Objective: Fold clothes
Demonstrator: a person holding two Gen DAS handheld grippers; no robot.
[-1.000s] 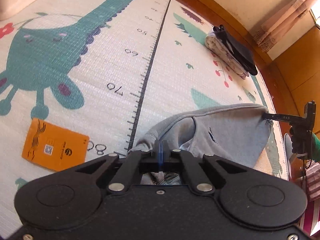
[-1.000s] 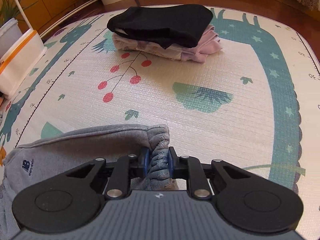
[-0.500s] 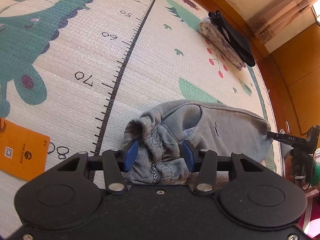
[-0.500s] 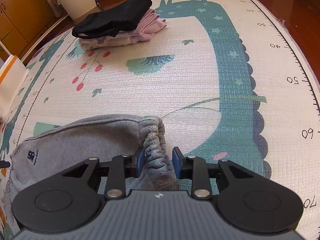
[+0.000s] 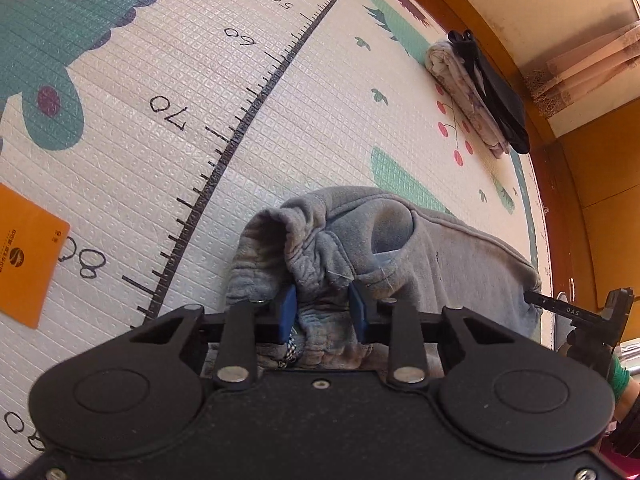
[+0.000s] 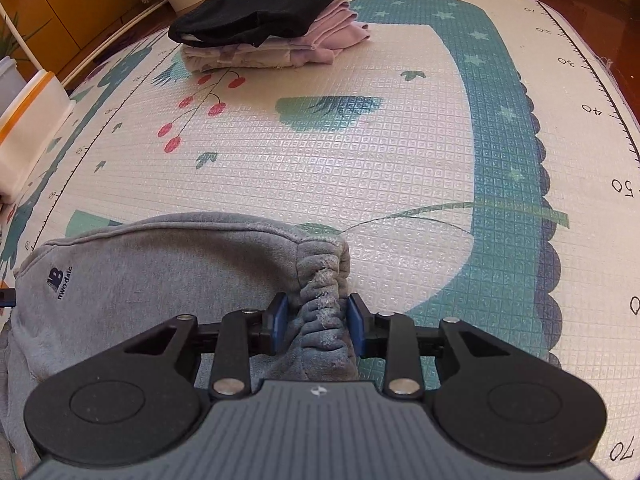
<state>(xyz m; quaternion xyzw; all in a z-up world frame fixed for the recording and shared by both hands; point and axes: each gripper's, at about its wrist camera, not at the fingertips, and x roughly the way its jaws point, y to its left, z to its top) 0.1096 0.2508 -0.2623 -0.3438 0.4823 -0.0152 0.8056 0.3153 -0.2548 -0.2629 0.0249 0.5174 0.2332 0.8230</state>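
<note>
The grey garment point(image 6: 160, 280) lay folded on the play mat point(image 6: 400, 160). Its gathered waistband sat between the parted blue pads of the right gripper point(image 6: 316, 322); the left gripper point(image 5: 324, 310), likewise spread, straddled bunched fabric at the opposite end.

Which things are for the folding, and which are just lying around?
For the folding:
crumpled grey fleece garment
left gripper, open
right gripper, open
stack of folded black and pink clothes

Just lying around:
flat orange card
white plastic tub with orange rim
</note>
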